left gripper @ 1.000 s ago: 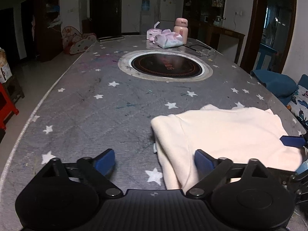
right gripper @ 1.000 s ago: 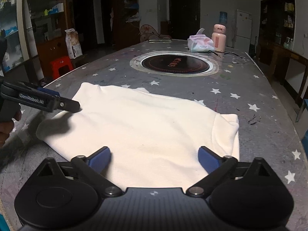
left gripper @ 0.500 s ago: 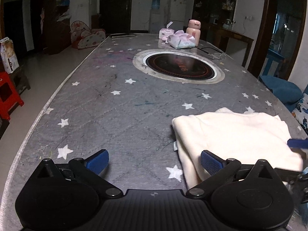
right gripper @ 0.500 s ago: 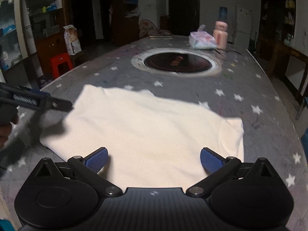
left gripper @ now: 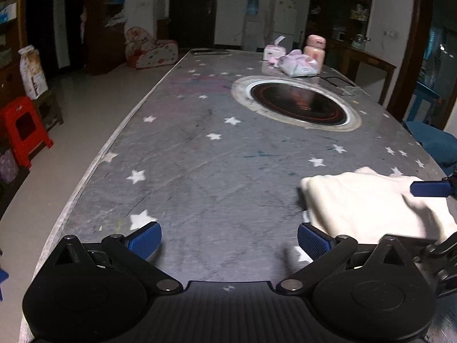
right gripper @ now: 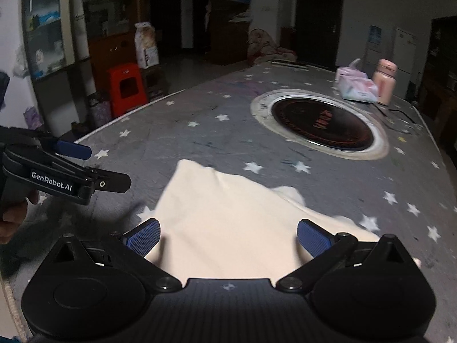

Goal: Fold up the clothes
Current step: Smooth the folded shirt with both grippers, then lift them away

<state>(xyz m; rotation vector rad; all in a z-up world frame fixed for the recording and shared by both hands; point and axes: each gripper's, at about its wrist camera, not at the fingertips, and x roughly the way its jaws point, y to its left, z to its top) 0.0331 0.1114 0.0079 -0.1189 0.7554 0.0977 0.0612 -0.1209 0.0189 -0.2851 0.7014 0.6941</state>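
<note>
A folded cream garment [right gripper: 228, 220] lies flat on the grey star-patterned table [right gripper: 200, 131]. In the left wrist view it lies at the lower right [left gripper: 368, 203]. My left gripper [left gripper: 228, 241] is open and empty over bare table, to the left of the garment; it also shows in the right wrist view [right gripper: 85, 168]. My right gripper [right gripper: 228, 237] is open and empty, held above the garment's near part. One blue fingertip [left gripper: 428, 188] of it shows in the left wrist view over the cloth.
A round black cooktop [right gripper: 322, 123] is set in the table's middle. A tissue pack [right gripper: 357, 87] and a pink bottle [right gripper: 385, 81] stand at the far end. A red stool [right gripper: 127, 87] stands on the floor left of the table.
Both grippers have pulled back and swung left. The garment now sits further right in the left wrist view. Both stay open and the garment lies still.
</note>
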